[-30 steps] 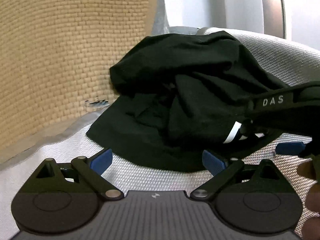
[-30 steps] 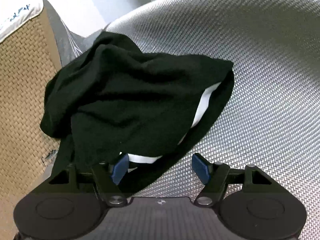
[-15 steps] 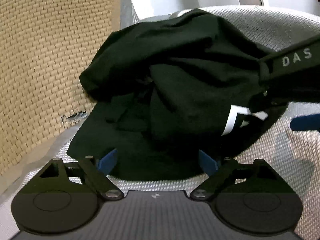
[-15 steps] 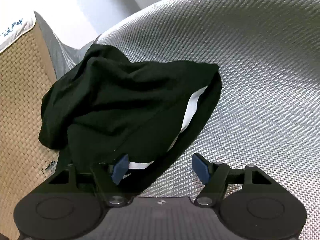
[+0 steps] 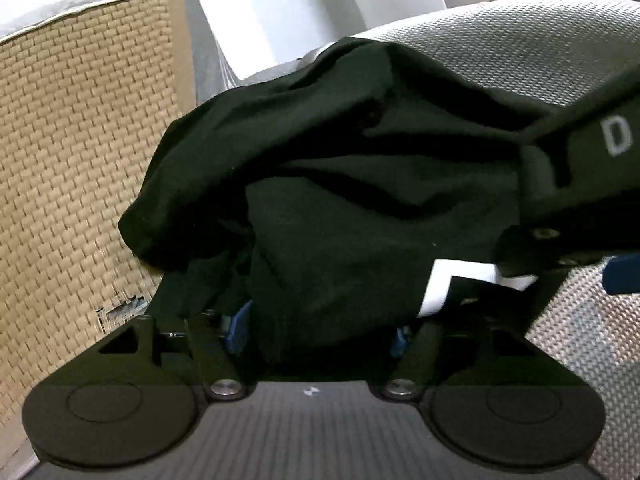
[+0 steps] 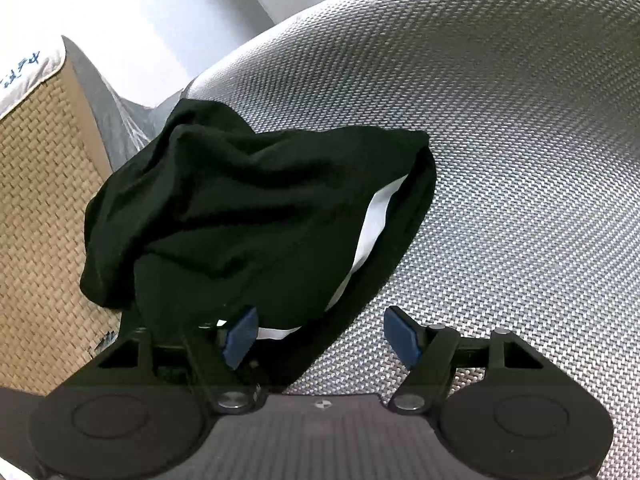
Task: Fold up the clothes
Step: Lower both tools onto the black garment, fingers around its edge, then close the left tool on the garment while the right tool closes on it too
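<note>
Black garment (image 6: 256,216) lies crumpled on the grey woven cushion (image 6: 520,160), beside the wicker wall (image 5: 80,160). Within a second the left gripper (image 5: 320,332) has pushed in until cloth sits between its spread fingers; the right gripper (image 6: 320,336) stays wide open at the white-striped hem, holding nothing. A two-handed pickup looks near.

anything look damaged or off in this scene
Yes: the woven tan basket has a frayed, torn patch low on its side, beside the crumpled black garment. The garment lies in a heap, not yet folded.
</note>
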### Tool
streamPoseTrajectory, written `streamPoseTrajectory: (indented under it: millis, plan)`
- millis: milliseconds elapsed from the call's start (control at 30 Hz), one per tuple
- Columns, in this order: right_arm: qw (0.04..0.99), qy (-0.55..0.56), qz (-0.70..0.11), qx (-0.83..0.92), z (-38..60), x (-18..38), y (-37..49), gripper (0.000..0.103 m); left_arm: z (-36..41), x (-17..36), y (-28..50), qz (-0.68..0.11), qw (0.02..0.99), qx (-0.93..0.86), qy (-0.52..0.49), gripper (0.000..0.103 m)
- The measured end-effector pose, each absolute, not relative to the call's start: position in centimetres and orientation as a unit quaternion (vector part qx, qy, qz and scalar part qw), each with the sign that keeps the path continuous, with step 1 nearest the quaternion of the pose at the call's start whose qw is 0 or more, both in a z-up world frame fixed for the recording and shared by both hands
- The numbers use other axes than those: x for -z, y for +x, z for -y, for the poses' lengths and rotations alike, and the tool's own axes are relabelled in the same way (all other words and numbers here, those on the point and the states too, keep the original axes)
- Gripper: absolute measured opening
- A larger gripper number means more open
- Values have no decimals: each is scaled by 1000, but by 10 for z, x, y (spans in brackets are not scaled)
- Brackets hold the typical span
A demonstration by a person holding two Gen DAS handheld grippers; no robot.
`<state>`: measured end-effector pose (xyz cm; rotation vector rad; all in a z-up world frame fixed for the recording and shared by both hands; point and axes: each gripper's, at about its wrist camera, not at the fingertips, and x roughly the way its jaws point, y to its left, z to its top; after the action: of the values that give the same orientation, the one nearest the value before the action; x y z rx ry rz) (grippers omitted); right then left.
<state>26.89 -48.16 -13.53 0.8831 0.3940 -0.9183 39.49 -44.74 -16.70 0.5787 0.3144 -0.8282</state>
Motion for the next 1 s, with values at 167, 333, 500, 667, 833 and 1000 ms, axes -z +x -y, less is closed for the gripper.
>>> streamPoseTrajectory:
  millis: [167, 333, 500, 667, 833, 1000]
  plan:
    - [783, 419, -180, 424, 485, 136, 263, 74, 450, 169, 400, -156, 858, 401, 279, 63]
    - [776, 431, -177, 426, 487, 137, 263, 74, 447, 169, 403, -160, 855, 411, 272, 57]
    - [776, 431, -175, 426, 486, 137, 262, 74, 443, 168, 403, -165, 851, 424, 264, 47]
    - [774, 433, -169, 431, 485, 136, 259, 74, 438, 163, 404, -180, 854, 425, 239, 37]
    - [765, 428, -132, 463, 481, 129, 245, 74, 430, 155, 407, -200, 862, 421, 201, 19]
    - [766, 425, -133, 464, 479, 129, 245, 74, 415, 139, 405, -196, 870, 417, 176, 18]
